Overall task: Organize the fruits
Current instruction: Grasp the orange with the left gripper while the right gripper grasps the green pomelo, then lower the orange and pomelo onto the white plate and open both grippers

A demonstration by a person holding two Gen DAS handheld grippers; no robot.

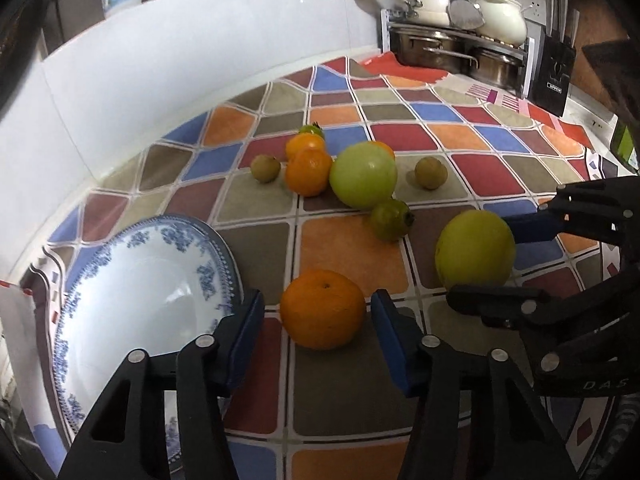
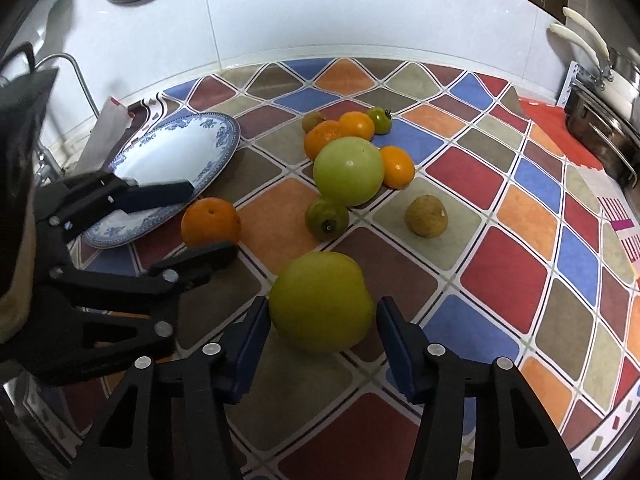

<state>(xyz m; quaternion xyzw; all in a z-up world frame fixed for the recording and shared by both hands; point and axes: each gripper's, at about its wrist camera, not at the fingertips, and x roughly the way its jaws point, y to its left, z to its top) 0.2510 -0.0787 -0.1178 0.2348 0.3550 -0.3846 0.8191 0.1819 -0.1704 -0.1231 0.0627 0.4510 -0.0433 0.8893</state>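
An orange (image 1: 322, 308) rests on the patterned cloth between the blue pads of my left gripper (image 1: 316, 300), with a narrow gap on each side, so it is open. A yellow-green apple (image 2: 322, 300) sits between the pads of my right gripper (image 2: 322, 304), and both pads touch its sides. The blue-and-white plate (image 1: 208, 272) lies just left of the left gripper. Further back lie a big green apple (image 1: 363, 175), two oranges (image 1: 308, 172), a small green fruit (image 1: 390, 220) and two brownish round fruits (image 1: 431, 173).
A rack of pots (image 1: 456, 48) and a knife block (image 1: 556, 76) stand at the back right. White tiled wall (image 2: 320, 20) borders the counter behind. A green tomato (image 2: 380, 120) lies at the far end of the fruit pile. Bare cloth (image 2: 520, 220) stretches to the right.
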